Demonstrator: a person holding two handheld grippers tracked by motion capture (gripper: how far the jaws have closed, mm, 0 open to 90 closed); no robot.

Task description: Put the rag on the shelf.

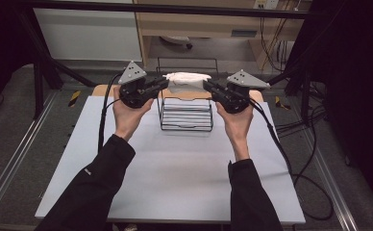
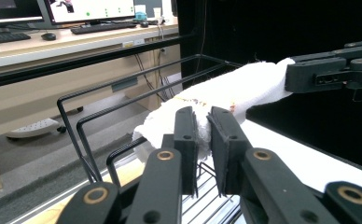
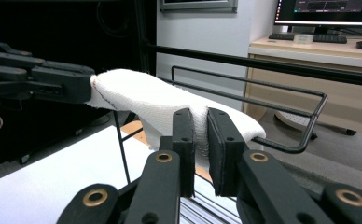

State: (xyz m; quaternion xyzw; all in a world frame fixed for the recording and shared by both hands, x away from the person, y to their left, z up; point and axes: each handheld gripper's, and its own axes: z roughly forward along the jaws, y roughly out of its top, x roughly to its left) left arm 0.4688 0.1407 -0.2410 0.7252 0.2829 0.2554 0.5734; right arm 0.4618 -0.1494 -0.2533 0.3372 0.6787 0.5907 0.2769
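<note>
A white towel is stretched between my two grippers above a black wire rack at the far middle of the table. My left gripper pinches the towel's left end, and in the left gripper view its jaws are closed on a fold of the cloth. My right gripper holds the other end, its jaws clamped on the towel. The towel sags slightly across the rack's top wires. Each gripper view also shows the other gripper gripping the far end.
The rack stands on a white tabletop, with a wooden strip behind it. Cables trail off the right side. Desks with monitors and keyboards stand beyond the table, and black frame bars cross overhead.
</note>
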